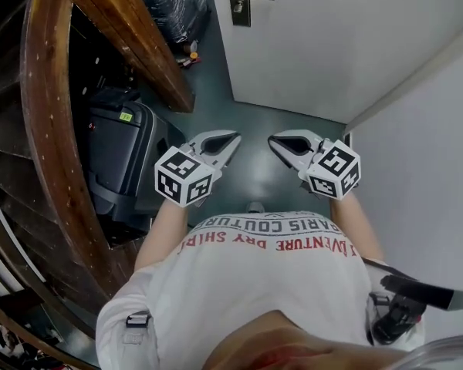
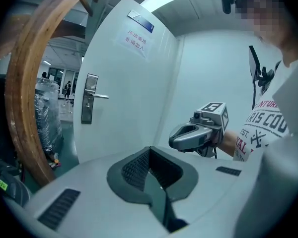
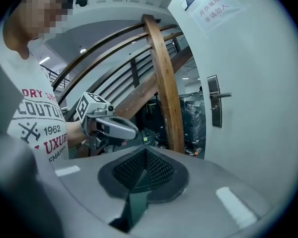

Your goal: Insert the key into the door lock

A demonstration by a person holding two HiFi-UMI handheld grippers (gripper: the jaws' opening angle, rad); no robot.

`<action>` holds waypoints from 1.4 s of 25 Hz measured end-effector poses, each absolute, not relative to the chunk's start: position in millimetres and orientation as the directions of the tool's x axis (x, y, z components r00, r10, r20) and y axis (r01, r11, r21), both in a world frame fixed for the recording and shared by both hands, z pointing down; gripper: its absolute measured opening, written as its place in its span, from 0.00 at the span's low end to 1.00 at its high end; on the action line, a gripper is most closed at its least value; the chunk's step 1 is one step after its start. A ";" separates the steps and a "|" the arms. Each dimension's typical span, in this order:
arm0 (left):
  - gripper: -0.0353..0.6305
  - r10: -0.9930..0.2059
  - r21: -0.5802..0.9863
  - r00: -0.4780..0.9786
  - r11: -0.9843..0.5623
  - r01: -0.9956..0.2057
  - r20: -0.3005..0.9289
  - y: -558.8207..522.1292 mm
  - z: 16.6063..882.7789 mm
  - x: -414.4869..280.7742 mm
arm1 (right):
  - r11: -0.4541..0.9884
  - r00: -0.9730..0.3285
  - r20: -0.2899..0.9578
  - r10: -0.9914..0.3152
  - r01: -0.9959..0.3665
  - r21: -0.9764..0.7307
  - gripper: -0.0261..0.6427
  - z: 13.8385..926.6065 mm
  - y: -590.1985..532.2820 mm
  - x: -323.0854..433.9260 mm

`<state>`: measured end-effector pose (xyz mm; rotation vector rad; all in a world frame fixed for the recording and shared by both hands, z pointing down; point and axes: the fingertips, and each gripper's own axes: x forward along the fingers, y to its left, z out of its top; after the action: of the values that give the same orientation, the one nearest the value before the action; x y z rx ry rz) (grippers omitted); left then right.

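Observation:
The white door [image 1: 332, 45] stands ahead, with its metal lock plate and lever handle [image 1: 241, 0] at the top of the head view. The same lock plate [image 2: 89, 99] shows in the left gripper view, and the lock plate [image 3: 215, 101] shows in the right gripper view too. No key shows in any view. My left gripper [image 1: 231, 139] and right gripper [image 1: 275, 140] hang side by side at chest height, well short of the door. Both are shut with nothing between the jaws. Each sees the other: the right gripper [image 2: 181, 138] and the left gripper [image 3: 129, 129].
A curved wooden stair rail [image 1: 42, 129] runs down the left. A black suitcase [image 1: 116, 160] stands beside it, and a plastic-wrapped bundle [image 1: 170, 2] sits near the door. A white wall [image 1: 424, 153] closes the right side. A paper notice [image 2: 137, 37] hangs on the door.

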<state>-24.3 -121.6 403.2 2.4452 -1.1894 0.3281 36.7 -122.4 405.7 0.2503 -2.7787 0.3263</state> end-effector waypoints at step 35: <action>0.06 -0.708 0.126 0.652 -0.645 -0.754 0.273 318.2 278.0 26.9 | 0.937 -0.923 0.260 -0.284 -0.325 -0.130 0.04 287.6 304.0 79.0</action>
<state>26.9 318.2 278.0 2.6418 -1.1876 0.2924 79.0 304.0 287.6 0.4554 -2.8555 0.2504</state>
